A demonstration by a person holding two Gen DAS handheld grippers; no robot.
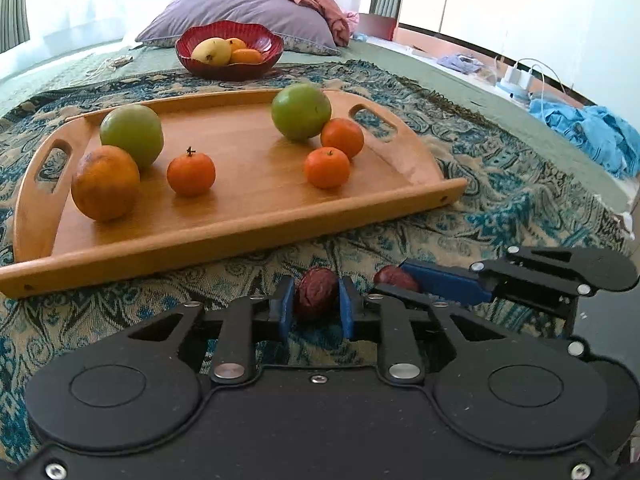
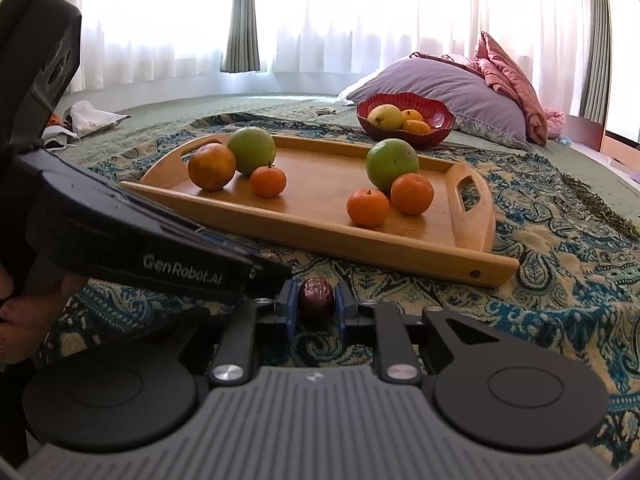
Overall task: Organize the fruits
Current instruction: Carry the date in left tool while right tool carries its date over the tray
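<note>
Left gripper [image 1: 316,312]: I am clamping its blue pads on a wrinkled red date [image 1: 316,294], just in front of the tray's [image 1: 248,236] near rim.
Right gripper [image 2: 316,312]: I am pinching a second date [image 2: 316,298], also just before the tray.
Doing it well: I am judging both dates soft and small, so I am planning gentle pressure, a straight lift clear of the rim, and keeping the two grippers apart.
Dates: two, one per gripper.
On the tray: two green fruits, three small oranges, one large orange.
Bowl [image 1: 188,46] beyond the tray: one yellow fruit, two oranges showing.
</note>
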